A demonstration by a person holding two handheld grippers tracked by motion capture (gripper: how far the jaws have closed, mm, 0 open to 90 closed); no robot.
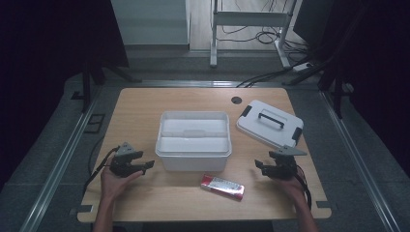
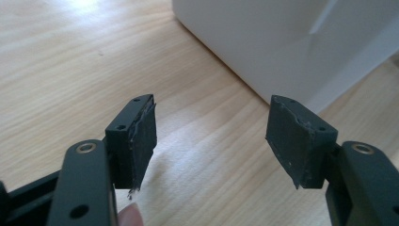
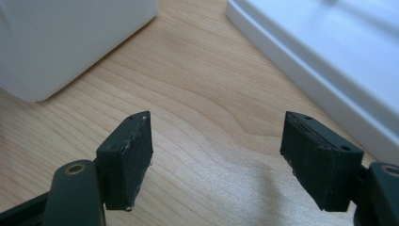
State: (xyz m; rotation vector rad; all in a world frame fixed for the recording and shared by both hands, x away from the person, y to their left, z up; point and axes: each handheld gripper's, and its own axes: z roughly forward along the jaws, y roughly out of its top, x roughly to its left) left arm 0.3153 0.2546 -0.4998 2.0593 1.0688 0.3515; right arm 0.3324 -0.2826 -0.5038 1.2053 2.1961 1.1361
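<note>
A white open storage box (image 1: 193,140) stands in the middle of the wooden table (image 1: 140,111). Its white lid (image 1: 269,123), with a black handle, lies flat to the right of it. In front of the box lies a red and silver packet (image 1: 222,187). My left gripper (image 1: 145,166) rests at the table's left, open and empty, pointing toward the box's left front corner (image 2: 263,42). At the right, my right gripper (image 1: 259,166) is open and empty too, between the box (image 3: 61,42) and the lid's edge (image 3: 320,61).
A round cable hole (image 1: 236,100) sits in the table's far edge. Beyond the table stand a white frame's legs (image 1: 213,34) and loose cables (image 1: 261,36) on the floor. Dark curtains close both sides.
</note>
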